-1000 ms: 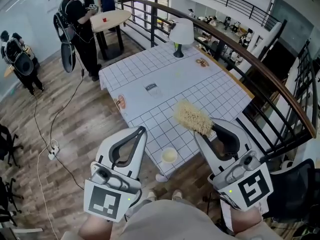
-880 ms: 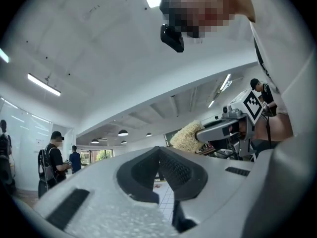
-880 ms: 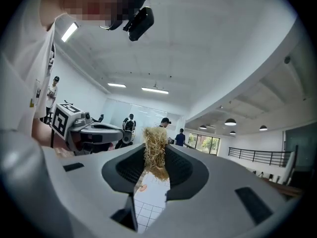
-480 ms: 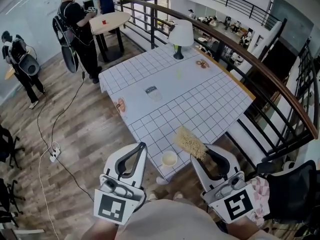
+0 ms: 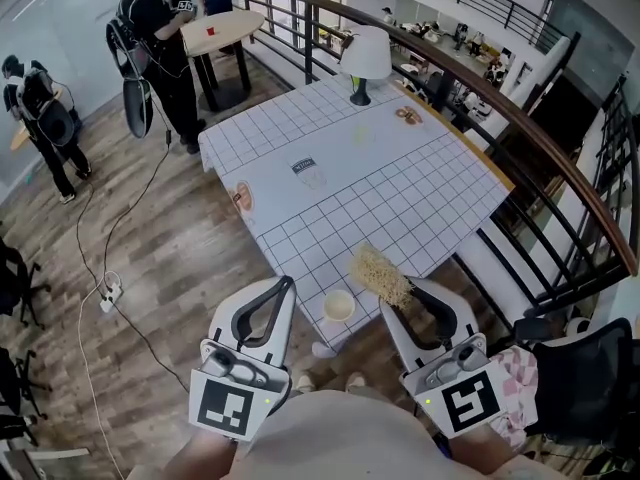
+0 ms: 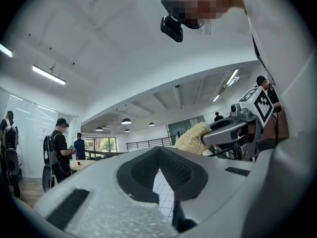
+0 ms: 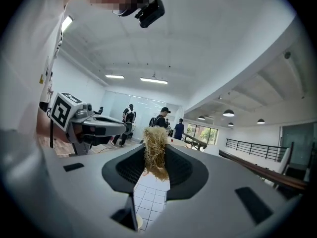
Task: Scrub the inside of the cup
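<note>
1. The left gripper [image 5: 285,286] is nearest, low in the head view. Its jaws are pressed together with nothing between them, as they were a second ago. Its own view shows the closed tips [image 6: 159,151] pointing level across the room. It sits lower and closer to the person than before.
2. The right gripper [image 5: 400,290] is beside it, its jaws clamped on a straw-coloured fibrous scrubber [image 5: 378,273]. The tuft stands up between the pads and pokes out past the tips [image 7: 156,155]. A second ago the scrubber was farther out over the cloth. It is now at the near edge of the table, and this gripper has dropped as well.
3. The cup [image 5: 339,308] is pale and upright, with its mouth up. It stands on the near corner of the table, between the two gripper tips in the head view and just left of the scrubber. Neither gripper holds it, and it has not shifted.
4. The table [image 5: 400,198] has a white grid cloth. A white-shaded lamp [image 5: 365,56] stands at its far end.
5. Beyond the table, people [image 5: 150,38] stand by a round table [image 5: 220,30]. A dark railing [image 5: 520,138] curves along the right.
</note>
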A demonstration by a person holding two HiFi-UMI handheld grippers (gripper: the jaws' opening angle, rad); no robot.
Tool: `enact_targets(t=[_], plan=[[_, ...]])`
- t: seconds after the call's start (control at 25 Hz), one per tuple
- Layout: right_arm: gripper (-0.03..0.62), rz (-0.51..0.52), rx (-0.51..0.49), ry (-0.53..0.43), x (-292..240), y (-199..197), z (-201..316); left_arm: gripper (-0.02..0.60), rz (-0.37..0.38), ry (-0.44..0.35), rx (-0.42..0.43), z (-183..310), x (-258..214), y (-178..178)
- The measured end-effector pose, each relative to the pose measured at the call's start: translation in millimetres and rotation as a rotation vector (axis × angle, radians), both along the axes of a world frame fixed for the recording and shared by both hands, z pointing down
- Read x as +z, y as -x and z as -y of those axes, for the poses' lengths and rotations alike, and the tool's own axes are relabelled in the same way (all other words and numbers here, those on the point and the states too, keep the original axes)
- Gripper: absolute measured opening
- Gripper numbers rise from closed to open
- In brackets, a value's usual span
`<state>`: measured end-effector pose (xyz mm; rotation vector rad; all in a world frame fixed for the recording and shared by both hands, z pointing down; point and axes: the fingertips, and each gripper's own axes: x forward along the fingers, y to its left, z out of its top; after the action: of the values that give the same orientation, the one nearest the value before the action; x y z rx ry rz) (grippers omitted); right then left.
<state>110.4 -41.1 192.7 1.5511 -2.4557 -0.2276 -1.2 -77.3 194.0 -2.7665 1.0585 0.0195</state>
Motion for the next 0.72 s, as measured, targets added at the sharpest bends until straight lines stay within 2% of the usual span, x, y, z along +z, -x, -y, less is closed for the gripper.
enact_targets(t=[0.16,0.72], plan=[[0.109,-0.005,0.009,-0.006,0,0,-2,0.015,-0.018,0.003,0.026,-6,-1,-4],[0.109,0.014,0.016,-0.016,-4,-9,-10,0.015,0.016,0.036,0.043,-13,6,-12]])
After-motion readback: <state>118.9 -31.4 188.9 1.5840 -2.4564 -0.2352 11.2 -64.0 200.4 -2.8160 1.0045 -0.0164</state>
